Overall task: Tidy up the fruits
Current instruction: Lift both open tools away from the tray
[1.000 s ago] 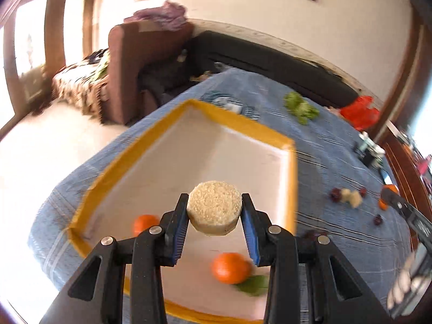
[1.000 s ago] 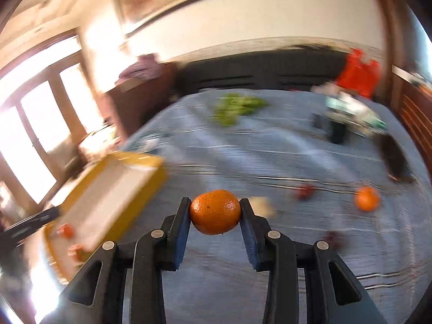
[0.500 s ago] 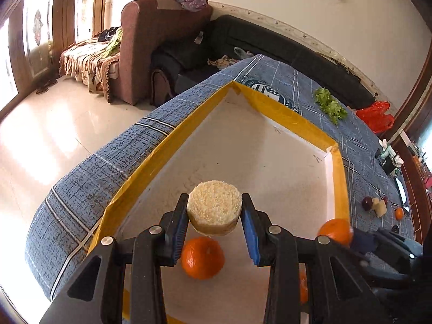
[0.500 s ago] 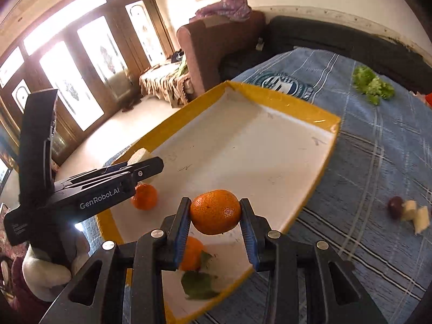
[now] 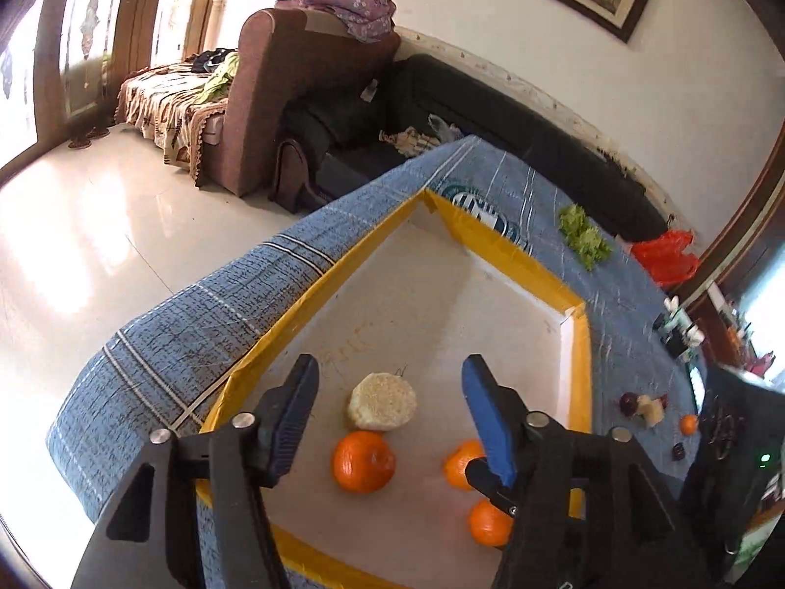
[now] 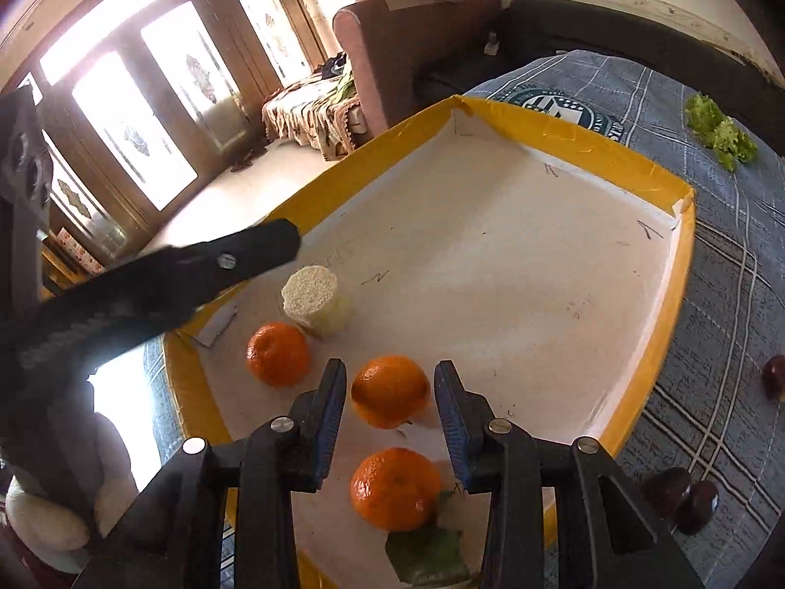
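A yellow-rimmed white tray (image 5: 525,270) (image 6: 579,147) lies on the blue cloth. In it are a pale round corn-cob piece (image 5: 382,401) (image 6: 316,299) and three oranges: (image 5: 363,461), (image 5: 463,464), (image 5: 488,522). My left gripper (image 5: 390,395) is open above the cob piece, which rests on the tray floor. My right gripper (image 6: 390,392) is open, jaws on either side of an orange (image 6: 390,390) lying on the tray. Other oranges lie at the left (image 6: 277,353) and under the gripper (image 6: 395,488), by a green leaf (image 6: 427,549).
On the cloth right of the tray lie dark plums (image 6: 682,498) (image 5: 628,402), a pale fruit chunk (image 5: 652,410), a small orange (image 5: 688,423) and green lettuce (image 5: 584,240) (image 6: 721,132). A brown sofa (image 5: 294,88) stands beyond the table edge; floor lies left.
The left gripper opened and let go of the cob piece, now on the tray. The right gripper opened and released its orange onto the tray.
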`<state>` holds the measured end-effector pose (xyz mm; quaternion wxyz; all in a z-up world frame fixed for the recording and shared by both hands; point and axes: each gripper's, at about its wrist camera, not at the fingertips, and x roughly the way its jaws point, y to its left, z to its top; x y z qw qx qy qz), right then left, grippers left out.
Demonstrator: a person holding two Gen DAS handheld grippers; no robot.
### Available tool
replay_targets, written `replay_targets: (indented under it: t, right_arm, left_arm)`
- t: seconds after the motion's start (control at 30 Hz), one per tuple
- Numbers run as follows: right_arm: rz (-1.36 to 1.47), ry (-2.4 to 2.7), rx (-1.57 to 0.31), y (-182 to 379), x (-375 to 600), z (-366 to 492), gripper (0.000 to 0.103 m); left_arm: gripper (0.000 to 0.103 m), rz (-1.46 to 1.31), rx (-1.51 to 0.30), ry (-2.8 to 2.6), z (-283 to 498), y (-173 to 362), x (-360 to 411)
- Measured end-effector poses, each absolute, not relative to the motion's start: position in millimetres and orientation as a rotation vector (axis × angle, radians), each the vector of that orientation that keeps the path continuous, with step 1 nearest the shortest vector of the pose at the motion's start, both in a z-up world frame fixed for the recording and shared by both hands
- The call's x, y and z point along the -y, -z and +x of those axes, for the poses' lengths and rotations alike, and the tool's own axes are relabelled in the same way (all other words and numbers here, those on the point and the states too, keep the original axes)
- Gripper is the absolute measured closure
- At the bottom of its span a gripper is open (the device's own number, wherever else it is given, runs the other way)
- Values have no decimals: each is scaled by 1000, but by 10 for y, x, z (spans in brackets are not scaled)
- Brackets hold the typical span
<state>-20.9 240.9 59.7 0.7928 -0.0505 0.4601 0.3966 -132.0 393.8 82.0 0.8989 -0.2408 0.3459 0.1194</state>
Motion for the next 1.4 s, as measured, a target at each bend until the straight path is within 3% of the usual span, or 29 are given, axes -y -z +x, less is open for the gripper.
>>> replay_targets:
  t: [0.13, 0.43, 1.17, 1.4]
  right_arm:
    - [-55, -819, -951, -740, -2184, -280, 56]
    - [87, -727, -882, -952, -1485, -364, 46]
    - [182, -656, -878, -823, -853, -331, 44]
    - [236, -509, -826, -953, 3, -223, 44]
  left_arm:
    - [32, -549, -657, -248, -1484, -927, -3864]
    - [30, -483, -645, -272, -1548, -1108, -3456]
    - [28, -445, -661, -180, -1605, -1246, -2995]
    - [28, -454, -642, -145, -1599, -1264, -2926]
